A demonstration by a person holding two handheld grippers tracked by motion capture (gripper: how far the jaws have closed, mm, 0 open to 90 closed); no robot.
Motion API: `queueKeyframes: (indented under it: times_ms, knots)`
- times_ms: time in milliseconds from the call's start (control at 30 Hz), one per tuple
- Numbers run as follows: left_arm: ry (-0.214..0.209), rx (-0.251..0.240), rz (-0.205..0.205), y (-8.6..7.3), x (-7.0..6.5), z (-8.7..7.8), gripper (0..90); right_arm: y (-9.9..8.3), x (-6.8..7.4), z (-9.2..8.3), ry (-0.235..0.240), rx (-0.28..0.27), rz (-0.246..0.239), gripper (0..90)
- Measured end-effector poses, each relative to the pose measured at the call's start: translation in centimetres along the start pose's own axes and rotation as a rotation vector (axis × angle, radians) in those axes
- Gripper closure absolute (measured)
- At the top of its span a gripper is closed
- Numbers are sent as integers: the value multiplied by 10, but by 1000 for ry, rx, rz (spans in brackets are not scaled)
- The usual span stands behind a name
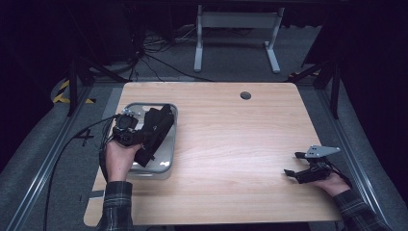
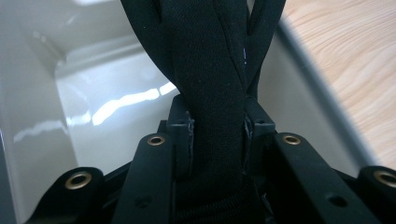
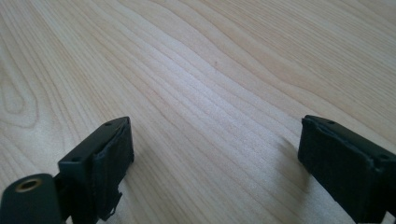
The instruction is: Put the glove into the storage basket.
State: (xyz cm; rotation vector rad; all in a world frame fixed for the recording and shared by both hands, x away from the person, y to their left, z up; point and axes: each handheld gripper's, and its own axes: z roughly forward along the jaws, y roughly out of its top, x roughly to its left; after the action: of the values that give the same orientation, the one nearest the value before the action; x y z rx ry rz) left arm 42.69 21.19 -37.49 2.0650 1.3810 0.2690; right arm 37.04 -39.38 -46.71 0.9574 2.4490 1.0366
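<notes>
Black strap (image 2: pixel 212 70), one tray (image 1: pixel 169 166)

We're in what looks like a robotics lab: a bare wooden table (image 1: pixel 226 144) on grey carpet. Upper left, cables (image 1: pixel 154 57) trail through the dark, with hazard tape (image 1: pixel 61 91) beside them.

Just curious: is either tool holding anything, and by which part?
The left tool grips a black fabric item by a strap-like fold above the grey tray; the right tool holds nothing.
</notes>
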Motion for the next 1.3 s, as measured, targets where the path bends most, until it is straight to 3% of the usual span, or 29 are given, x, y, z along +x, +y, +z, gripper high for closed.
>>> queueKeyframes:
  times_ms: [133, 433, 533, 600, 767, 900, 1100, 1300]
  knots:
    - [-4, 27, -23, -4, 8, 12, 708, 0, 0, 0, 0, 0, 0, 110]
    - [-33, 81, -31, -4, 15, 29, 682, 0, 0, 0, 0, 0, 0, 110]
    - [-40, 102, -39, -3, 17, 34, 601, 0, 0, 0, 0, 0, 0, 110]
    - [-26, 109, -36, -3, 18, 38, 486, 0, 0, 0, 0, 0, 0, 110]
    - [-8, 83, -23, -4, 20, 38, 250, 0, 0, 0, 0, 0, 0, 110]
    - [-10, 41, -18, -4, 18, 31, 170, 0, 0, 0, 0, 0, 0, 110]
    - [-22, 1, 0, -2, 13, 23, 150, 0, 0, 0, 0, 0, 0, 110]
    - [-61, -43, 22, 3, 0, 16, 149, 0, 0, 0, 0, 0, 0, 110]
